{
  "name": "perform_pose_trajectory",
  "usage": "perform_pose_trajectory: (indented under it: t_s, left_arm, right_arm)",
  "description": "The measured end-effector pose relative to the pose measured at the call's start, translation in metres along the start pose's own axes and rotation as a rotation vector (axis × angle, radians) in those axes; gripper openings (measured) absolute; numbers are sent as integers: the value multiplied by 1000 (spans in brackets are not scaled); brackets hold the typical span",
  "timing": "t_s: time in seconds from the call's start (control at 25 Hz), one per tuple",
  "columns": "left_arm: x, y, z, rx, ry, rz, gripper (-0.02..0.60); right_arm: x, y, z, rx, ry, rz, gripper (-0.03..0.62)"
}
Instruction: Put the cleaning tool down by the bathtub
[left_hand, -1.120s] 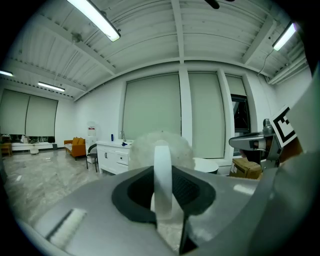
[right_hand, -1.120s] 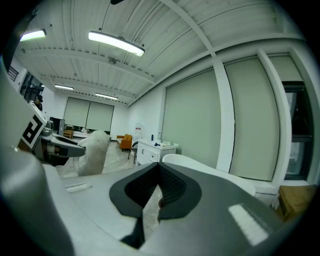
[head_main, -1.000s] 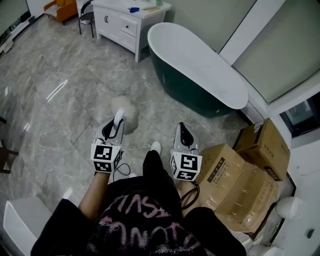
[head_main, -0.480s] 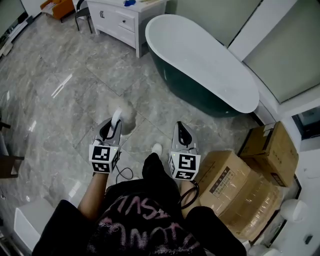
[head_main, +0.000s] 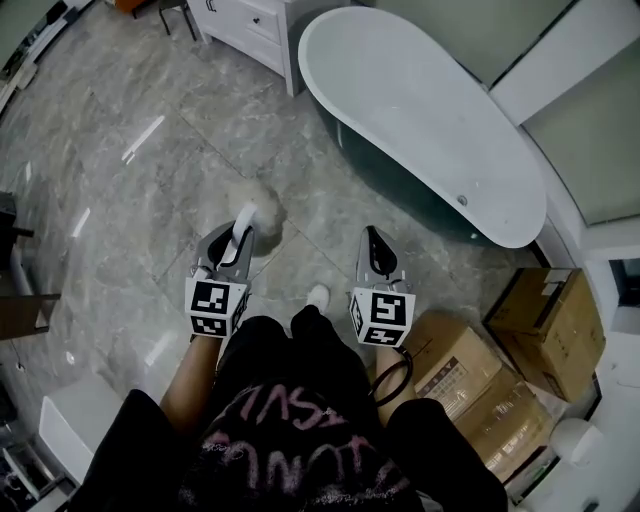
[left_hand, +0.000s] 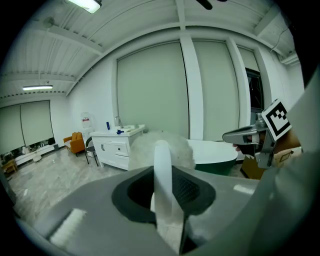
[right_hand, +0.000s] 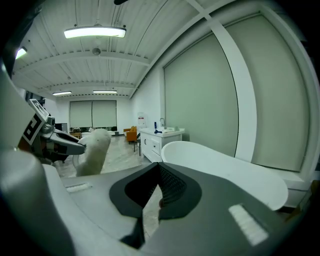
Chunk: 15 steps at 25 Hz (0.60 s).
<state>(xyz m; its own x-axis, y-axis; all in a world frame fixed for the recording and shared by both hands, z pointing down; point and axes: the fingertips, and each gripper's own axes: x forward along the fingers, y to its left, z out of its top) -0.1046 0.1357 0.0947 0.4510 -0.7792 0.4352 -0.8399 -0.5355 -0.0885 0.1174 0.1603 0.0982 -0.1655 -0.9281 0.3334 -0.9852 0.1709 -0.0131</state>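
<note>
Two grippers were in view, and only the left gripper (head_main: 232, 245) carried anything: its jaws were clamped on the white handle (left_hand: 162, 170) of the cleaning tool (head_main: 258, 212), a duster with a fluffy pale head. The tool's long axis ran straight forward out of the jaws, head leading, held clear above the grey tiled floor (head_main: 130, 200). The bathtub (head_main: 420, 110) lay ahead and to the right of that gripper, its near dark flank well apart from the duster head. The right gripper (head_main: 372, 240) stood between the left one and the tub, nearer the tub, with its jaws drawn together on nothing. In my judgement the set-down called for the left gripper to carry the tool forward and rightward, then lower it to the bare floor along the tub's flank.
</note>
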Motion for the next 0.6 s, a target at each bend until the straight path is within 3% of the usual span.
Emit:
perform_pose_trajectory:
  t_s: [0.6]
  left_arm:
    - [76, 35, -11, -7, 85, -23, 80]
  right_arm:
    - [80, -12, -5, -4, 53, 19, 14]
